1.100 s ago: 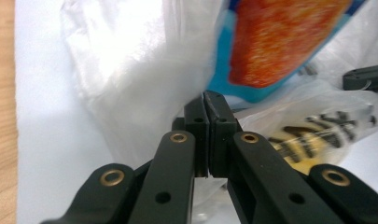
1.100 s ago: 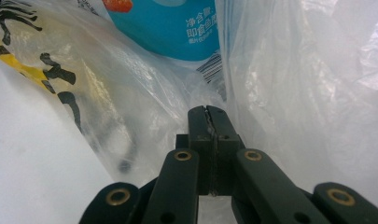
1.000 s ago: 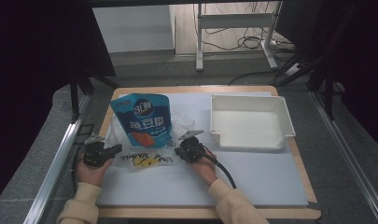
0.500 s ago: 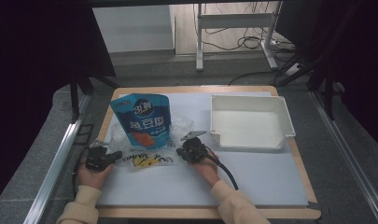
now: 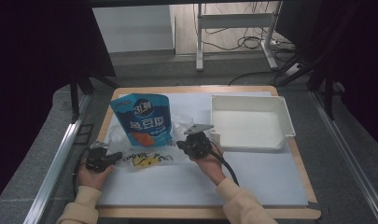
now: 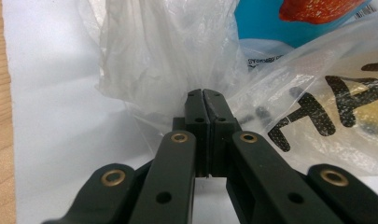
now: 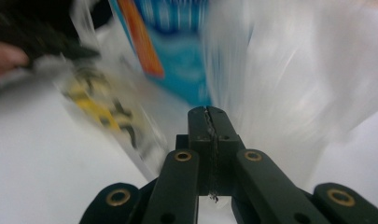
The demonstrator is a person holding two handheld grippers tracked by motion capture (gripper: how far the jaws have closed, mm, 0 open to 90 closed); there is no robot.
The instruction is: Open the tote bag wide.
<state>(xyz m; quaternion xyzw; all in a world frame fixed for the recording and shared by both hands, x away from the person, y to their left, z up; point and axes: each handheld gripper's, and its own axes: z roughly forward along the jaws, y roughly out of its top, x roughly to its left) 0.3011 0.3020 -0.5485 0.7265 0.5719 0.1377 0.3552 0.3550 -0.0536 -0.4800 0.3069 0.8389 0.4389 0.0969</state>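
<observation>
Clear plastic bag (image 5: 144,156) lies on the white mat (image 5: 252,177), overlapping the blue snack pouch (image 5: 144,120). Left gripper (image 6: 203,95) and right gripper (image 7: 209,112) both clenched on its film.

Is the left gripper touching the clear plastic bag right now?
Touching. In the left gripper view the left gripper is shut, the clear plastic bag bunched between its tips.
</observation>
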